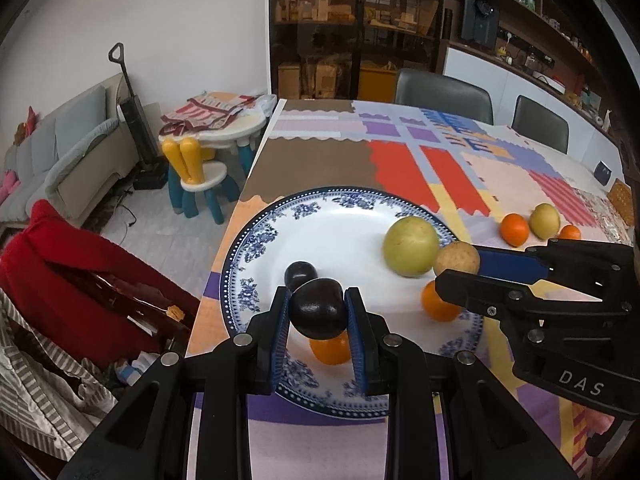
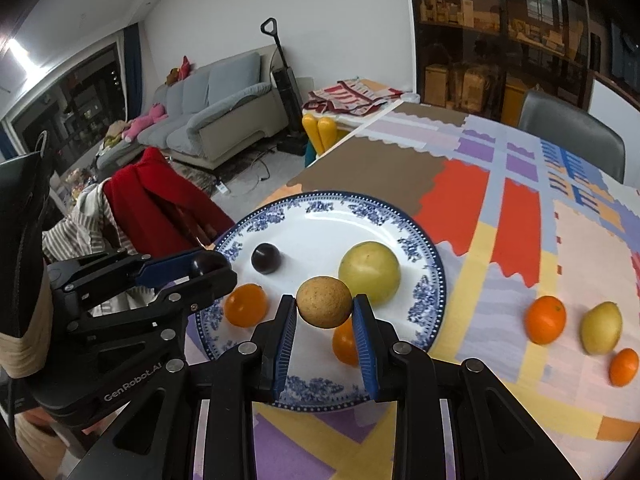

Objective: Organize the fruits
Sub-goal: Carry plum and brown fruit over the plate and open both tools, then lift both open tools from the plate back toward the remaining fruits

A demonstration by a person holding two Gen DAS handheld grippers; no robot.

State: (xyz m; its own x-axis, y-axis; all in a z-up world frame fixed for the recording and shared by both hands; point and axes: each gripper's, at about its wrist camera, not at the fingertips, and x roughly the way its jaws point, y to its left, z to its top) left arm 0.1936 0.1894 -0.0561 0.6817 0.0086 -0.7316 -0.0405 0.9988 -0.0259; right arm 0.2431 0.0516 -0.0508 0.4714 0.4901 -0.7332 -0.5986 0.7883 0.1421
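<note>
A blue-patterned white plate [image 1: 256, 236] [image 2: 424, 256] lies on the table near its left edge. On it lie a dark plum [image 1: 299, 274] [image 2: 265, 258], a large green apple [image 1: 410, 246] [image 2: 369, 277] and two oranges [image 1: 440, 306] [image 2: 245, 305]. My left gripper [image 1: 318, 310] [image 2: 208, 266] is shut on a second dark plum [image 1: 317, 314] above the plate's near side. My right gripper [image 2: 324, 308] [image 1: 456, 266] is shut on a round tan fruit [image 2: 324, 301] [image 1: 457, 259] above the plate's right part.
Off the plate to the right lie two oranges [image 2: 545, 319] [image 2: 623, 366] and a yellow-green fruit [image 2: 601, 327] on the patterned tablecloth [image 2: 500, 220]. A chair draped in red cloth [image 1: 60, 264] stands left of the table. Grey chairs [image 1: 442, 94] stand at the far side.
</note>
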